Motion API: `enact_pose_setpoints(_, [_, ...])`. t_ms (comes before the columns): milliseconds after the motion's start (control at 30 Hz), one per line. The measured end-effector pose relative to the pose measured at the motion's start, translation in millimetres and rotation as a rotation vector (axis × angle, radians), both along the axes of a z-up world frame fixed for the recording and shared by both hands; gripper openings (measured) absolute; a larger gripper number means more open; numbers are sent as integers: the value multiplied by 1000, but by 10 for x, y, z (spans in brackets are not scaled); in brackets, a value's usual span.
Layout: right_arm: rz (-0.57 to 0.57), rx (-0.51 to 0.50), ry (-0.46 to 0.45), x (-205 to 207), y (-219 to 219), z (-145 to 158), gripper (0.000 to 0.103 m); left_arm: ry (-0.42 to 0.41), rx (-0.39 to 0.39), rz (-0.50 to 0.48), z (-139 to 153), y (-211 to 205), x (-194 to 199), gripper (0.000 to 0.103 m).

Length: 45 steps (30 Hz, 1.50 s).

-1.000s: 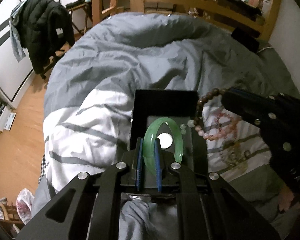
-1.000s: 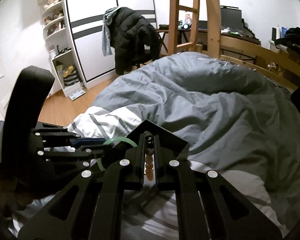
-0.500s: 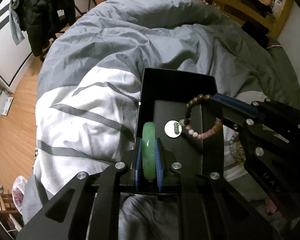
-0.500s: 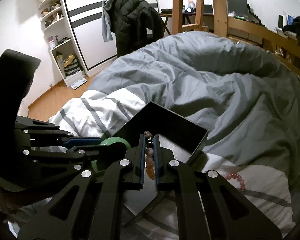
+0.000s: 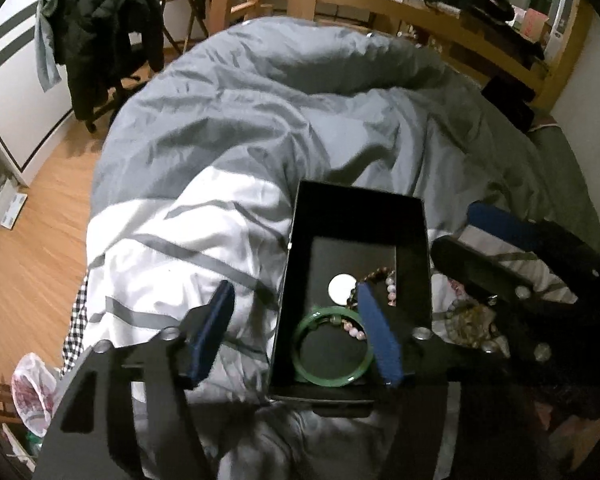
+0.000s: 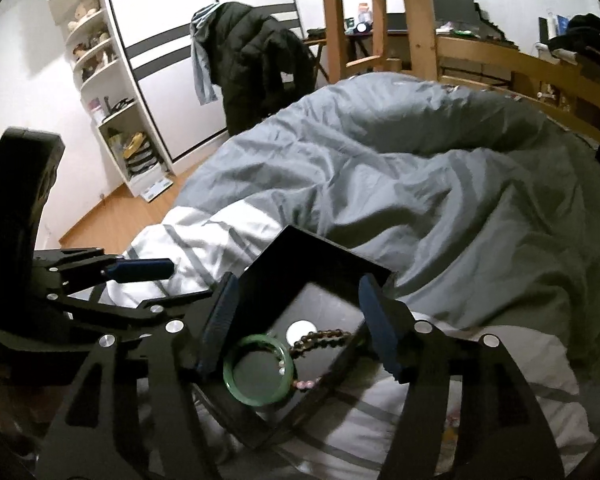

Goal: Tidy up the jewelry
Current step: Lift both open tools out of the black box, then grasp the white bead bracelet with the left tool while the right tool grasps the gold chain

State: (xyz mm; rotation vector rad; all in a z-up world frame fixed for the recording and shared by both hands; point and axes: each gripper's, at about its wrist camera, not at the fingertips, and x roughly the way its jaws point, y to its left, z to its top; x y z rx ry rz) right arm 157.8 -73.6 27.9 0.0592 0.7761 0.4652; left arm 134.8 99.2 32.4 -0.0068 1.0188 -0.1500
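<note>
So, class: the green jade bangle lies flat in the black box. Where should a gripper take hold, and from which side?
Come from above. The green jade bangle lies flat in the black box, so straddle its rim with one finger inside the ring, on the arc away from the beaded bracelet.

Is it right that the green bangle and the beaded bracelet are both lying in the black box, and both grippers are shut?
Not quite. The green bangle and beaded bracelet do lie in the black box, but both wrist views show the left gripper and right gripper open.

Both the left gripper (image 5: 296, 332) and the right gripper (image 6: 298, 320) are black metal, with round silver screws and blue pads (image 5: 378, 340).
</note>
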Motion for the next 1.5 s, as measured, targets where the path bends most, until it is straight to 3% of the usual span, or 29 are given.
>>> enact_pose_setpoints(133, [-44, -23, -22, -64, -214, 111, 71, -15, -2, -7, 34, -21, -15, 69])
enact_pose_setpoints(200, [-68, -35, -40, -111, -316, 177, 79, -30, -6, -11, 60, -34, -29, 76])
enact_pose_setpoints(267, [-87, -40, -59, -170, -425, 252, 85, -49, -15, -23, 102, -69, -51, 76])
enact_pose_setpoints(633, [-153, -118, -106, -561, -902, 469, 86, -104, -50, -142, 127, -456, -185, 79])
enact_pose_setpoints(867, [-181, -147, -99, -854, -1202, 362, 86, -92, -41, -246, -23, -918, -255, 80])
enact_pose_setpoints(1133, [-167, -135, -7, -1033, -1406, -61, 73, -71, -30, -325, -308, -1398, -168, 79])
enact_pose_setpoints(1400, [-108, -132, 100, -1024, -1363, -570, 56, -36, 71, -385, -657, -1658, -128, 77])
enact_pose_setpoints(1500, [-85, -138, 131, -957, -1304, -719, 51, -28, 92, -390, -758, -1674, -87, 71])
